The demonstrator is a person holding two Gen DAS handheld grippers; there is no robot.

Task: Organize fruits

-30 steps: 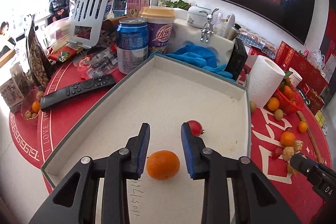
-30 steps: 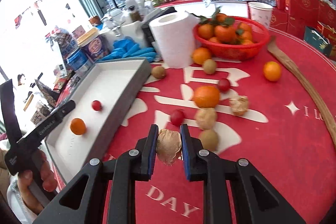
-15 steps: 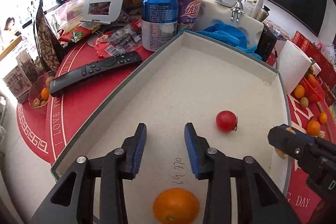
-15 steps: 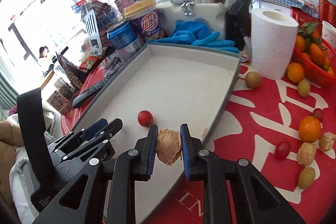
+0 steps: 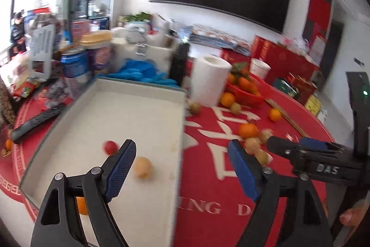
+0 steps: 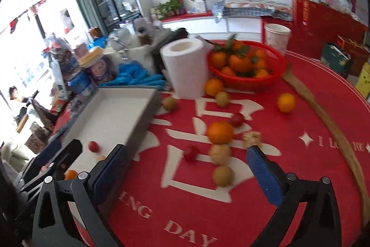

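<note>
A: status on the tongs?

B: both wide open, nothing between the pads. Earlier frames are there, so noting it: both sets of jaws have just been opening. Left gripper [image 5: 181, 160] sits over the near right edge of the tray [image 5: 143, 94], right gripper [image 6: 187, 161] is out over the red tablecloth [image 6: 289, 189]

A: where's the fruit

B: three in the tray: cherry tomato [image 5: 110, 147], a pale husked fruit [image 5: 143, 167] near the right wall, blurred, and a small orange [image 5: 82, 205] at the near end, half hidden behind the left finger. Rest loose on the cloth: big orange [image 6: 219, 132], two more cherry tomatoes [image 6: 191, 152] [image 6: 237, 119], a husked one [image 6: 252, 138], a pale round one [image 6: 219, 154] touching the big orange, a brownish-green fruit [image 6: 222, 175] nearest the right gripper. More by the paper roll [image 6: 185, 66] and in the red basket [image 6: 272, 82]

A: handling?

B: my read, all light. Oranges firm, skin gives some grip, take across the middle. Tomatoes smooth and soft, they likely roll and squirt out, so close slowly and centred. Husked ones papery, husk probably crushes, light squeeze on the body not the loose tip

A: next pick?

B: likely the brownish-green fruit, closest and clear on its near side. Round, so come in low with pads on either side, or it may skid on the cloth
</note>
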